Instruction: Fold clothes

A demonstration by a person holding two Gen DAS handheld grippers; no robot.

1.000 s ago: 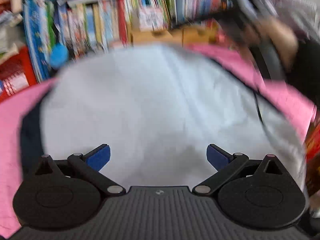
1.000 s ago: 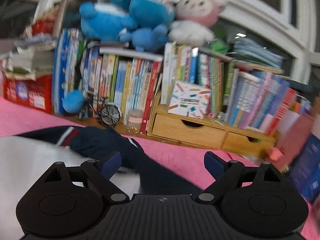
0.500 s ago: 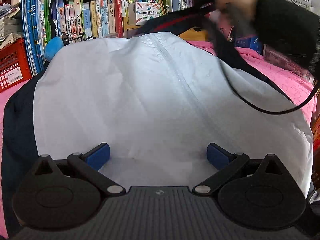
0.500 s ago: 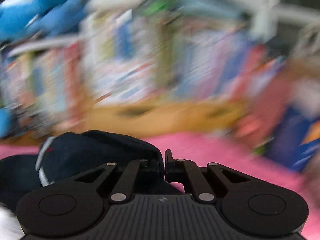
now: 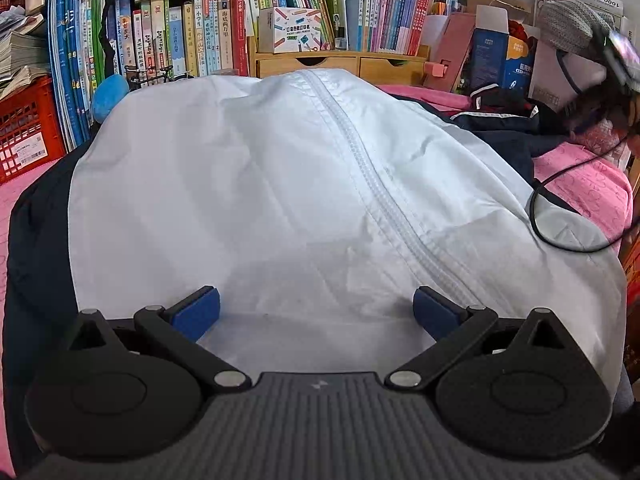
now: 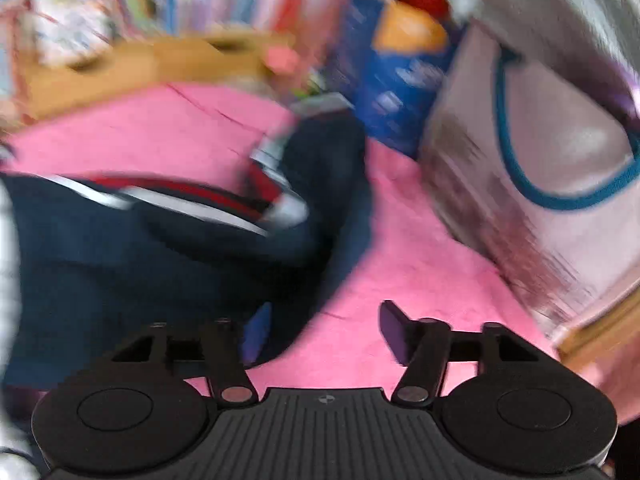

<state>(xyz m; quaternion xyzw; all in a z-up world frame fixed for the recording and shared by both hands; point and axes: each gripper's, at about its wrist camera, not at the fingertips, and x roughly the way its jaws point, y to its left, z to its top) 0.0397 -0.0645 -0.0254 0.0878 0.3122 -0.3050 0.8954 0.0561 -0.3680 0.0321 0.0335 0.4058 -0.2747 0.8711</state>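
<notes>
Jacket [image 5: 280,184] fills the space ahead of the left claw [image 5: 316,308]: a pale grey panel spread flat on the pink cover [image 5: 588,184], with a stitched zip line [image 5: 384,188] running away from the claw and slightly to its left as it recedes. Laid out smooth like this, it seems to be set up for folding rather than already folded. Navy edging shows along the claw's left side, and the navy sleeve [image 5: 504,120] with red and white trim lies bunched far ahead and to the right.

Both blue pads [image 5: 196,312] of the left claw stand wide apart just above the cloth's near hem, gripping nothing; that spacing suits a pinch on the hem, in my judgement.

From the right claw [image 6: 324,332], whose view is smeared by motion, the same navy sleeve [image 6: 168,240] sits ahead and to the left, one pad over its edge, the other over bare pink cover [image 6: 400,248]. Its jaws are parted and empty. A likely reason is that the sleeve is being laid inward.

Beyond the jacket stand books [image 5: 192,36], wooden drawers [image 5: 340,64] and a red crate [image 5: 24,128]; a black cable [image 5: 560,236] loops on the cloth to the left claw's right.
</notes>
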